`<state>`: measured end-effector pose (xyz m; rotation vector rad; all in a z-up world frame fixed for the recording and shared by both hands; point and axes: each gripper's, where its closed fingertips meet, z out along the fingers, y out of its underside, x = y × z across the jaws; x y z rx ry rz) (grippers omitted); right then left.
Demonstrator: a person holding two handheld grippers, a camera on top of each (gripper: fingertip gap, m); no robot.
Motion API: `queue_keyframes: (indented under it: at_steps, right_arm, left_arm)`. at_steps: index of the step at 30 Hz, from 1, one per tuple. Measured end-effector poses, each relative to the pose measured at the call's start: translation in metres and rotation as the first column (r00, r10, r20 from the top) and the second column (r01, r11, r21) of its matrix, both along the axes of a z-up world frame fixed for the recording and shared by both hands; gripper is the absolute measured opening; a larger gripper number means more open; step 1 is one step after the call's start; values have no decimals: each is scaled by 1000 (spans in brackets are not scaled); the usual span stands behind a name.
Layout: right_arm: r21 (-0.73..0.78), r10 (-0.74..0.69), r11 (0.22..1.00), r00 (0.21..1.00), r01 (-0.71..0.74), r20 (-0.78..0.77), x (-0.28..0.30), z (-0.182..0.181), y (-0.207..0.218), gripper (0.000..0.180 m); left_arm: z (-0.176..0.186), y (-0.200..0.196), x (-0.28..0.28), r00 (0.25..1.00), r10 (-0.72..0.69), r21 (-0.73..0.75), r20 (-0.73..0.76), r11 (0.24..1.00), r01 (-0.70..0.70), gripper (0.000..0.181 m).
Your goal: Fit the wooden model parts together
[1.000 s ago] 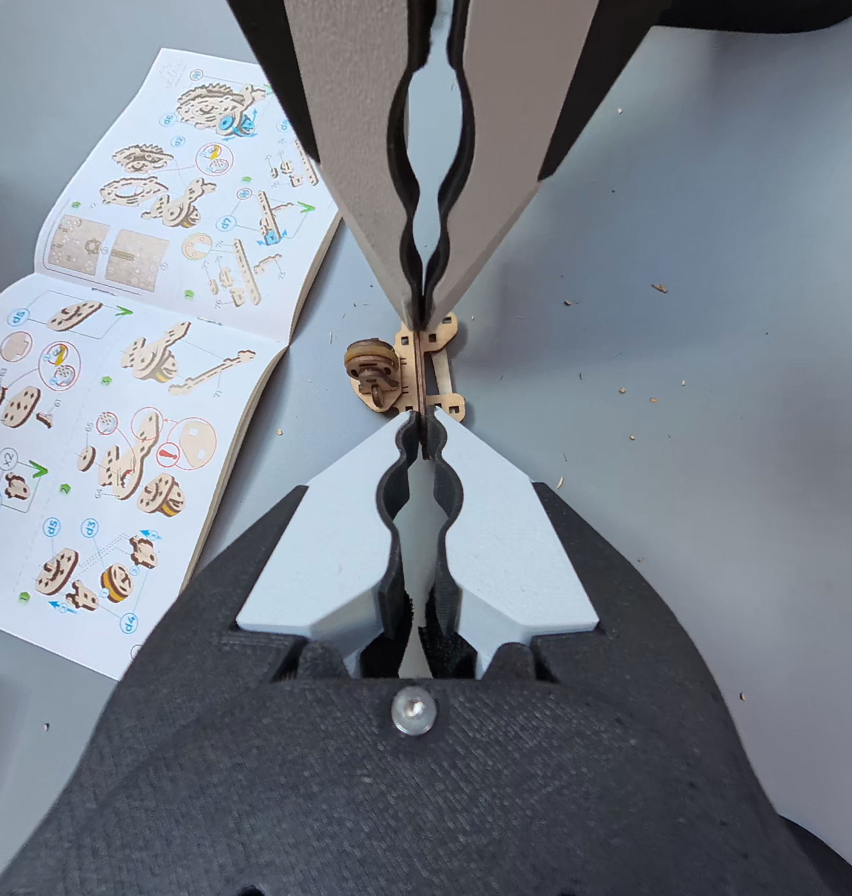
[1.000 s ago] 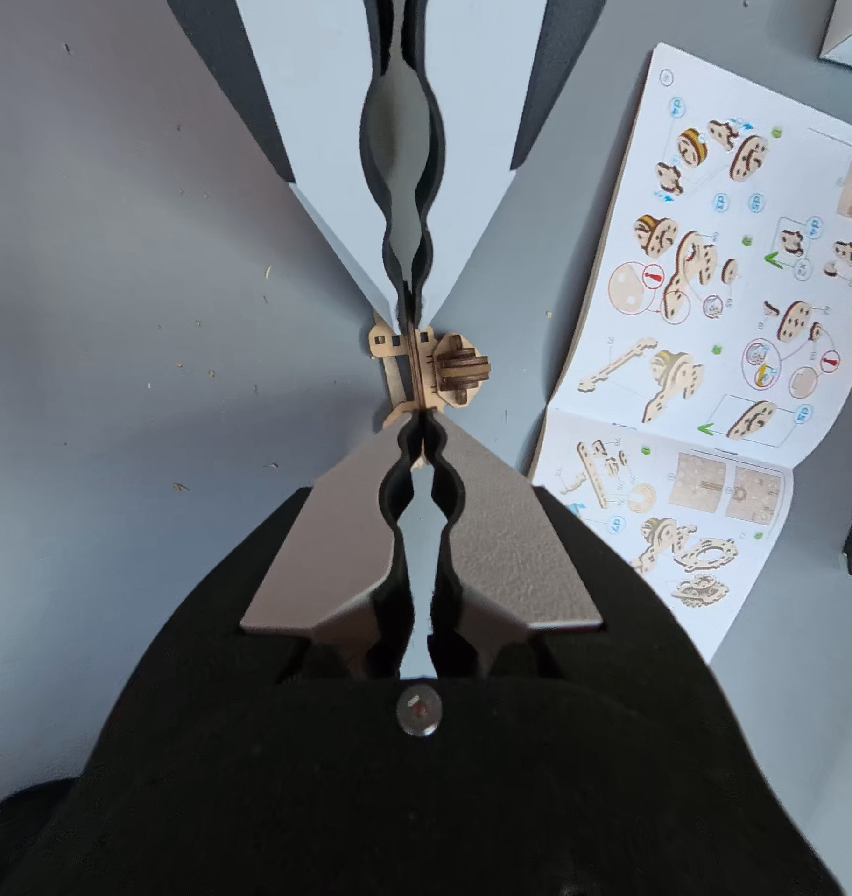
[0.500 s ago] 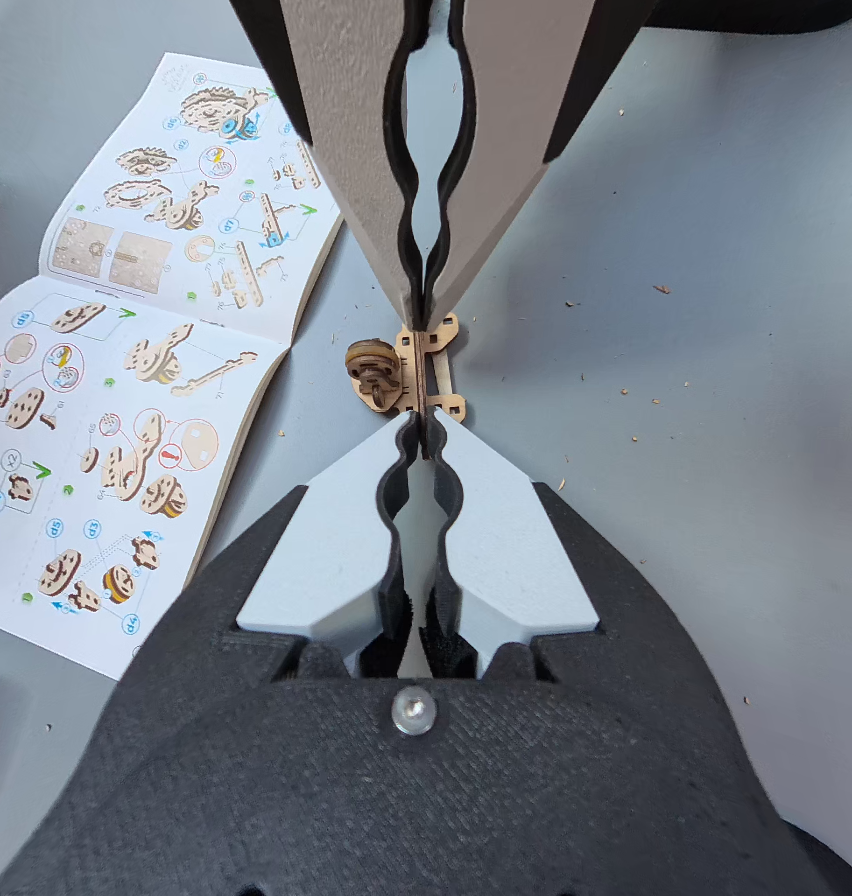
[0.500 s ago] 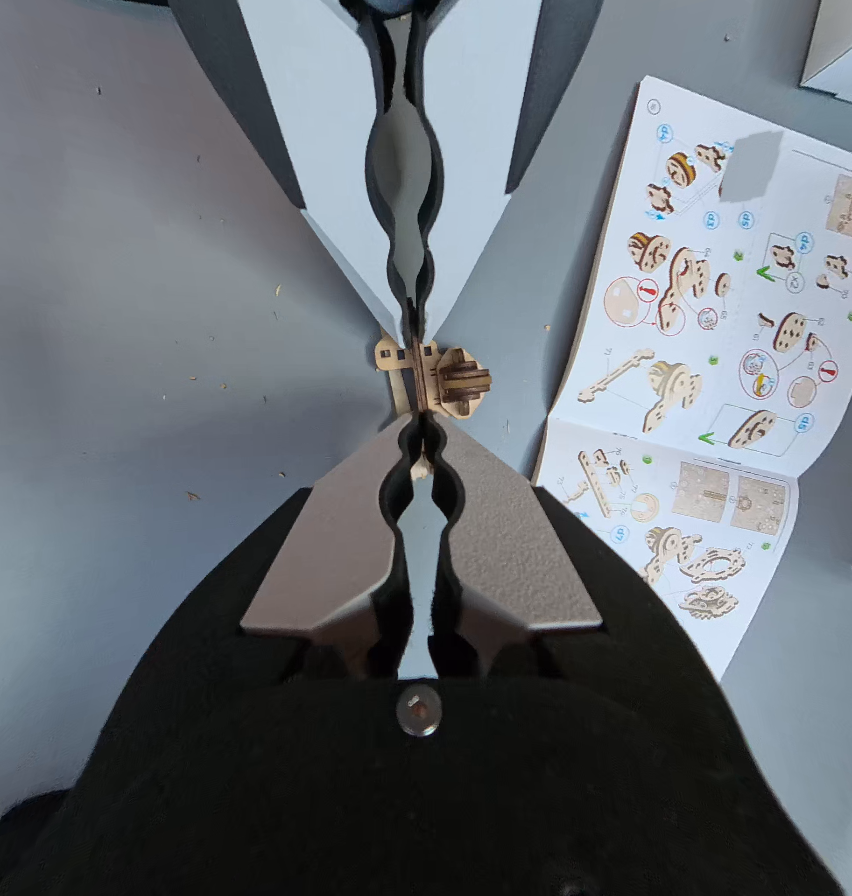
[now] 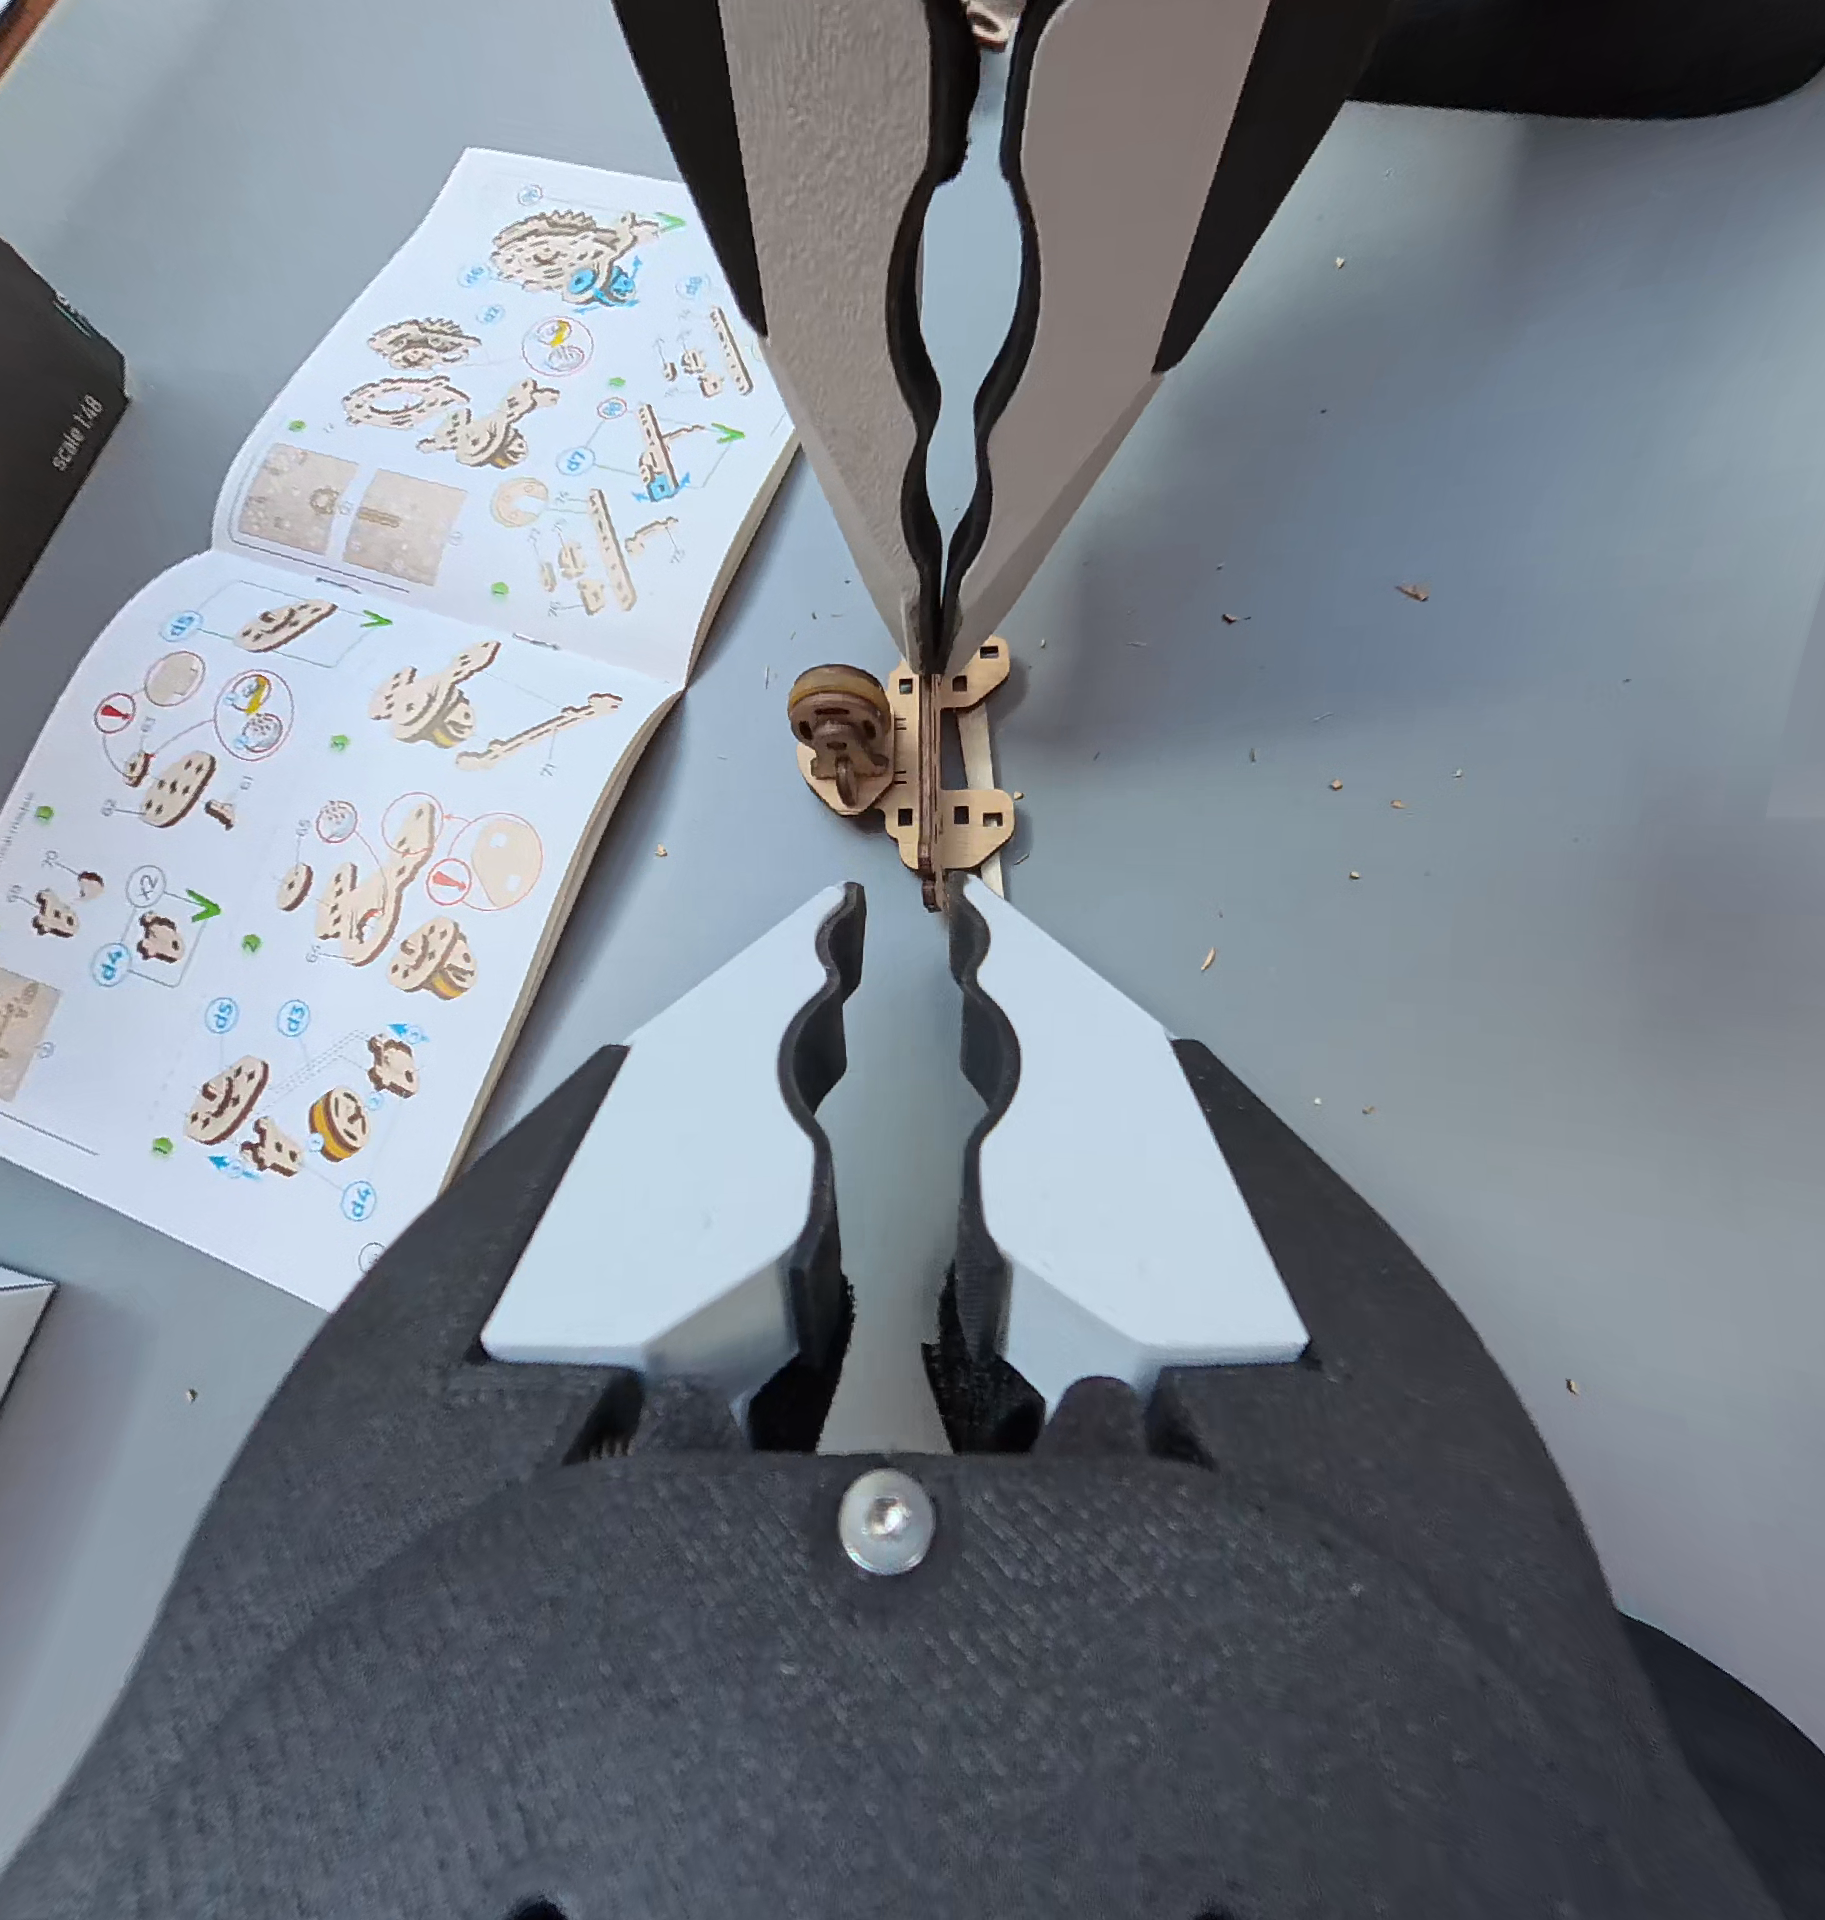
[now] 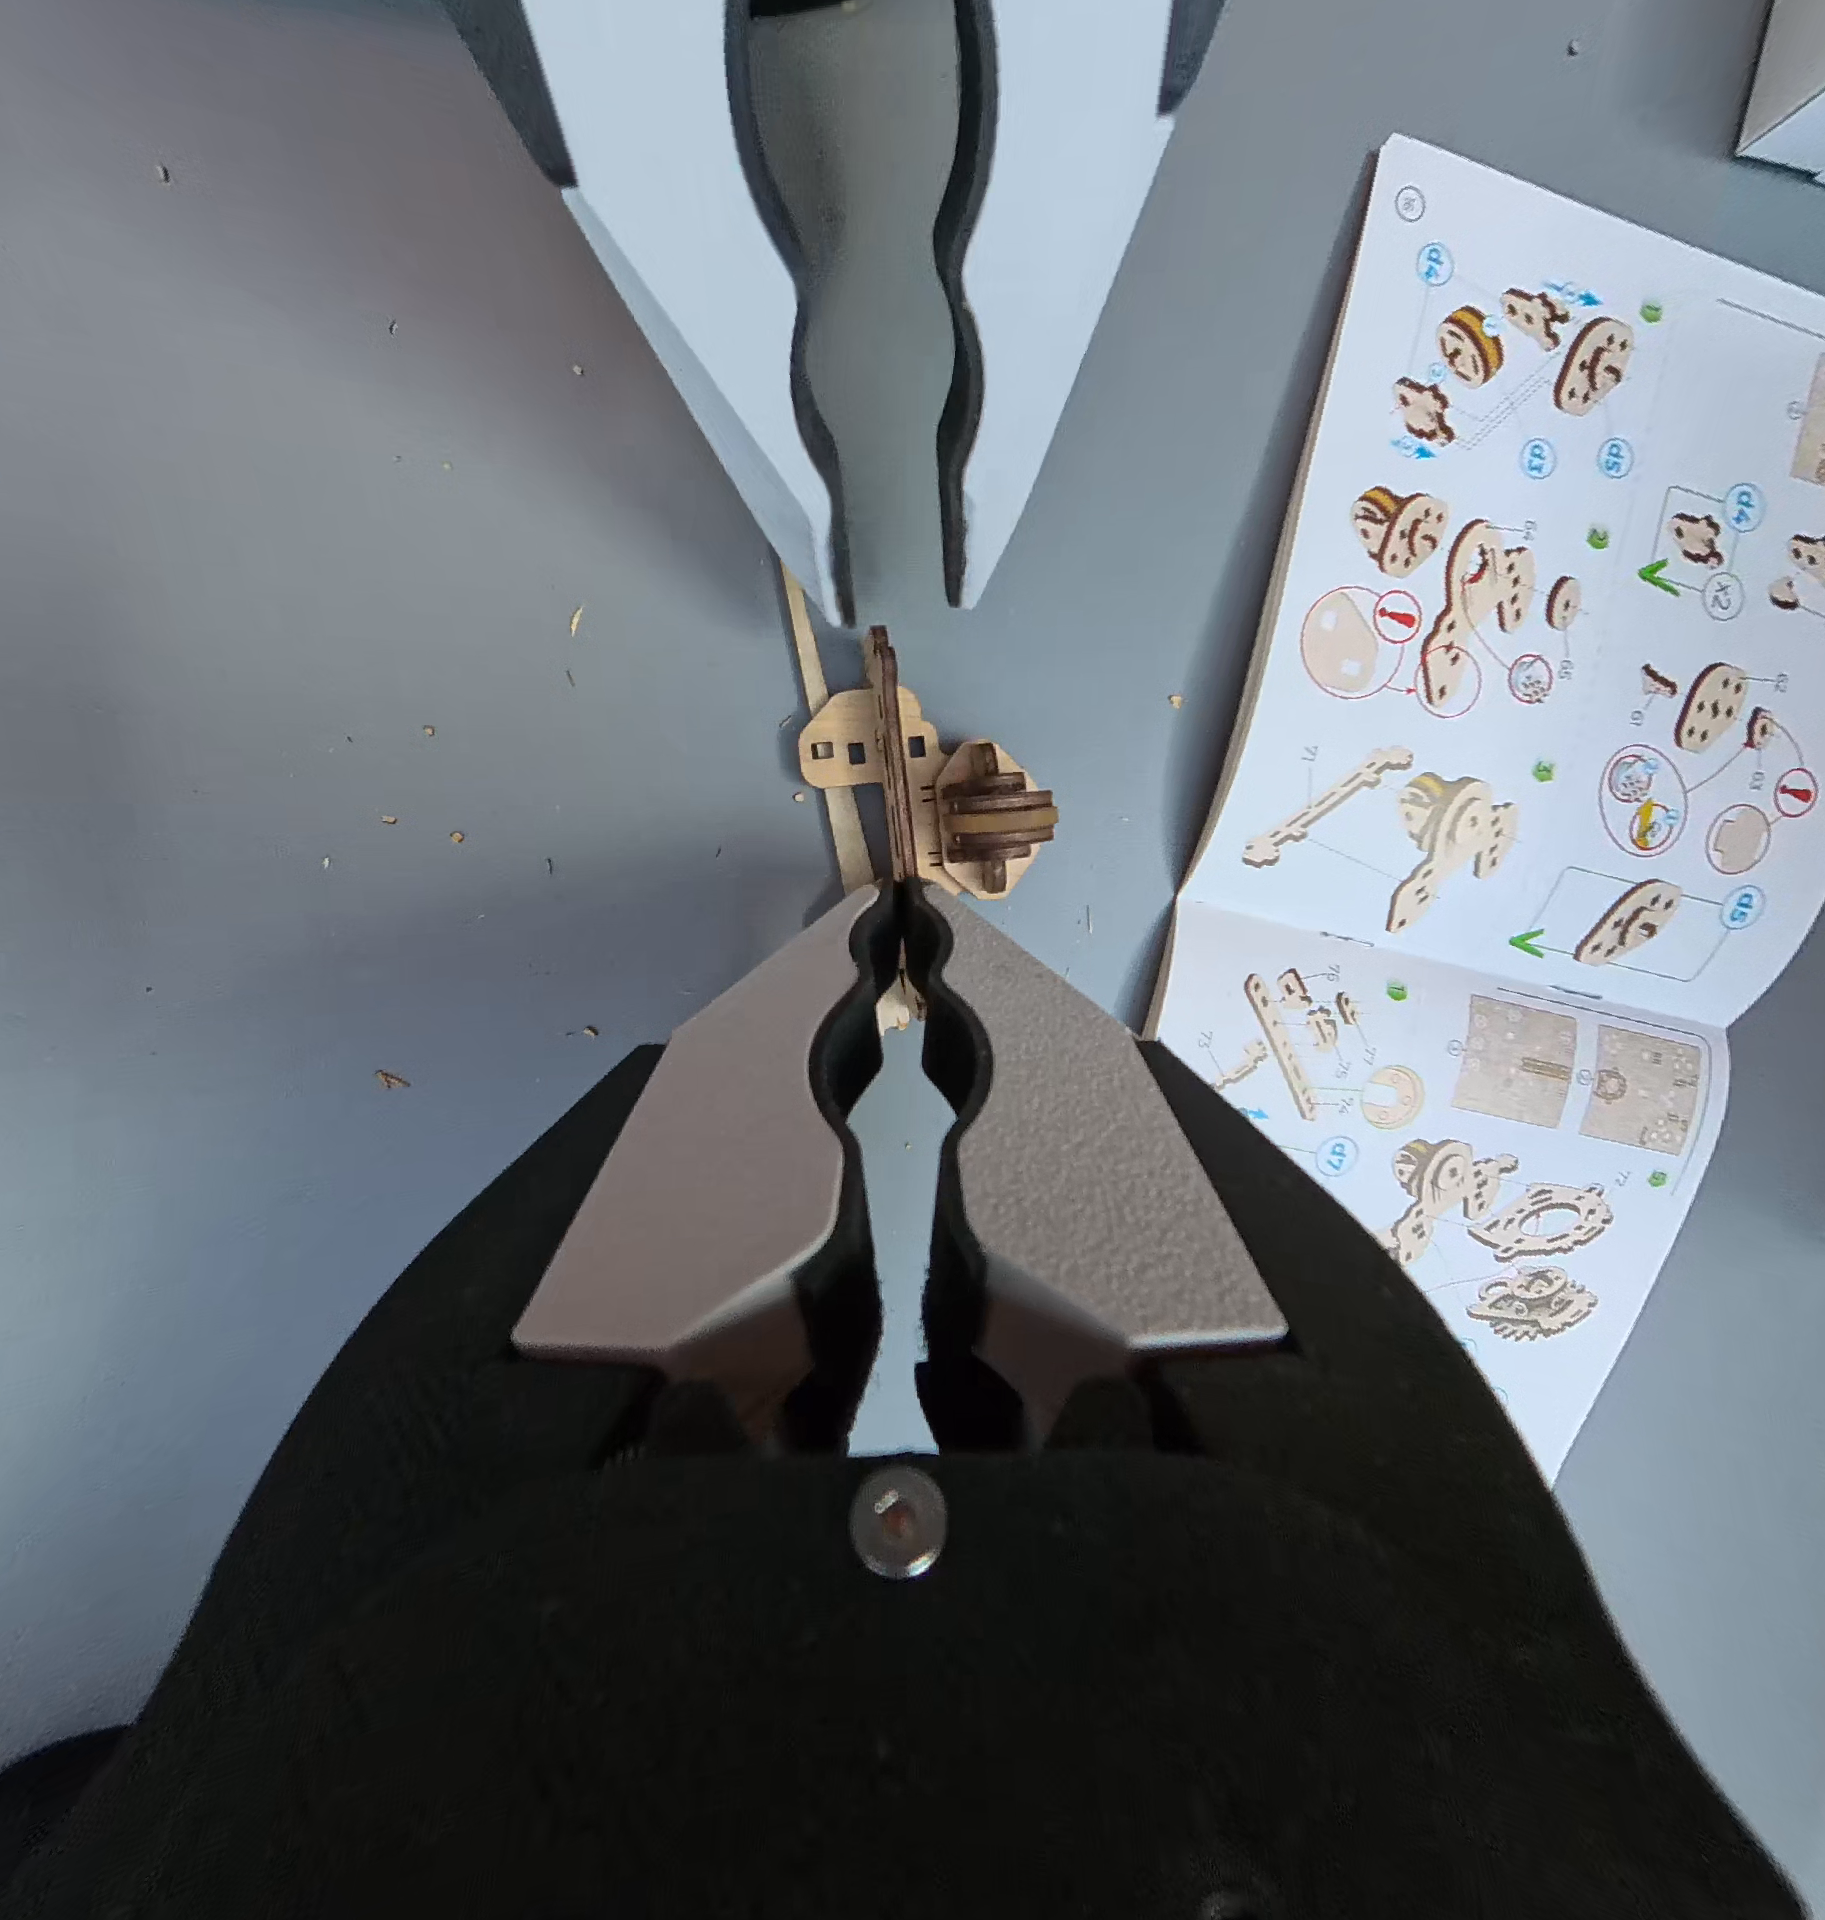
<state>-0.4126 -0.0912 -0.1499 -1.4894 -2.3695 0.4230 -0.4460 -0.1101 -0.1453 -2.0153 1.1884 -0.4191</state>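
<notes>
A small wooden assembly (image 5: 923,769) is a flat notched plate standing edge-on, with a stacked round wheel part (image 5: 835,717) on one side. My right gripper (image 6: 895,914) is shut on the plate's near edge and holds the assembly (image 6: 892,769) above the grey table. In the left wrist view it comes in from the top (image 5: 929,644). My left gripper (image 5: 908,899) is open, its light blue fingers just short of the plate's other edge and not touching it. In the right wrist view it hangs open above the assembly (image 6: 897,608).
An open instruction booklet (image 5: 368,675) lies beside the assembly and also shows in the right wrist view (image 6: 1510,727). A thin pale wooden strip (image 6: 825,727) shows behind the plate. A black box (image 5: 14,416) and a white box corner (image 6: 1812,94) sit further out. Wood crumbs dot the table (image 5: 1407,831). My hands' fingertips stand some 5 cm from each other.
My left gripper has opened and let go of the wooden assembly, and has drawn back slightly. My right gripper still holds the assembly.
</notes>
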Motion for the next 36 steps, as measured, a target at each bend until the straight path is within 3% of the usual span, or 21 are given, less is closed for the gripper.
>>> queue_keyframes:
  at_steps: [3,6,16,21,26,29,36]
  right_arm:
    - [0,-2,1000,1000,2,0,0,0,0,0]
    - [-4,-4,1000,1000,4,3,0,0,0,0]
    - [-5,3,1000,1000,-3,11,-1,0,0,0]
    - [-119,43,991,988,-61,-151,-22,29,-16,0]
    - [-3,87,996,993,-88,-80,-24,3,-14,0]
    - [-35,67,997,988,-73,-137,-32,14,-16,0]
    - [-34,59,997,994,-62,-92,-30,4,-13,0]
  left_arm:
    - [-10,1,3,999,-7,-29,-36,1000,6,16]
    - [-13,-1,7,998,-28,-28,-56,999,27,2]
    - [-16,-1,6,999,-24,-78,-40,997,21,1]
    - [-17,0,6,999,-21,-86,-35,996,18,1]
    - [-16,1,5,1000,-9,-96,-30,995,6,1]
    - [-16,1,5,999,-11,-90,-37,996,7,1]
    - [-17,1,5,1000,-7,-111,-30,994,4,1]
